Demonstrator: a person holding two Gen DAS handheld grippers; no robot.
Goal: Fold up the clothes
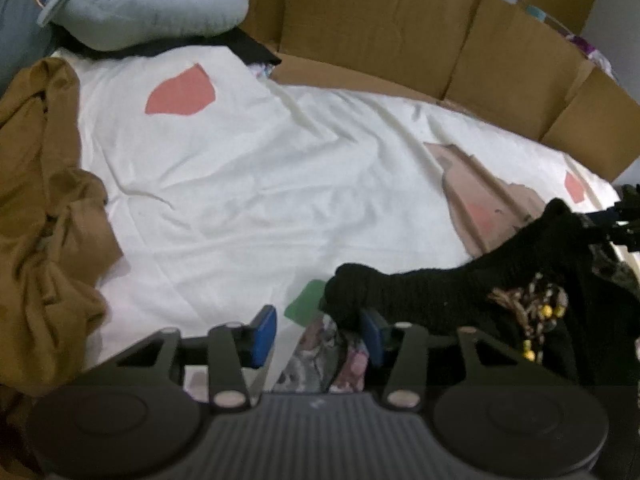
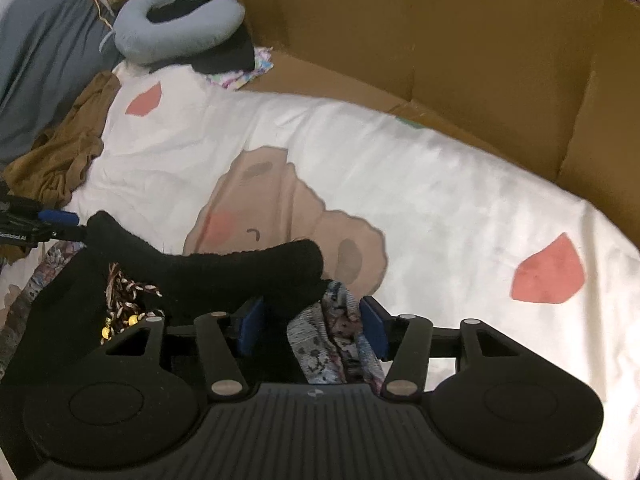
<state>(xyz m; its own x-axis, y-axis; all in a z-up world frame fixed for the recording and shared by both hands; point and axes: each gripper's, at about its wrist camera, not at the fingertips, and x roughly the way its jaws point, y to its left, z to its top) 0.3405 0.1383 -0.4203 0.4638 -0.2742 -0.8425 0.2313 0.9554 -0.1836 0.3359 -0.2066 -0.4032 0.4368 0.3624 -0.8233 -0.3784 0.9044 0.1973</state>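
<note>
The left gripper [image 1: 316, 334] and right gripper [image 2: 312, 326] both stand part open at bottom centre of their views, pads off the cloth, each straddling an end of the black garment [image 2: 224, 276] lying lower left on the white sheet [image 2: 400, 184]. Its folded edge could likely spring back or snag a pad. I count two grippers, one black garment, one brown garment [image 1: 44, 208], one neck pillow [image 2: 176, 24].

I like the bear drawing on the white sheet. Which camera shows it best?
The right wrist view: the bear drawing lies nearly whole, with eye and pink cheek. In the left wrist view, the bear sits far right, partly hidden by the black garment.
</note>
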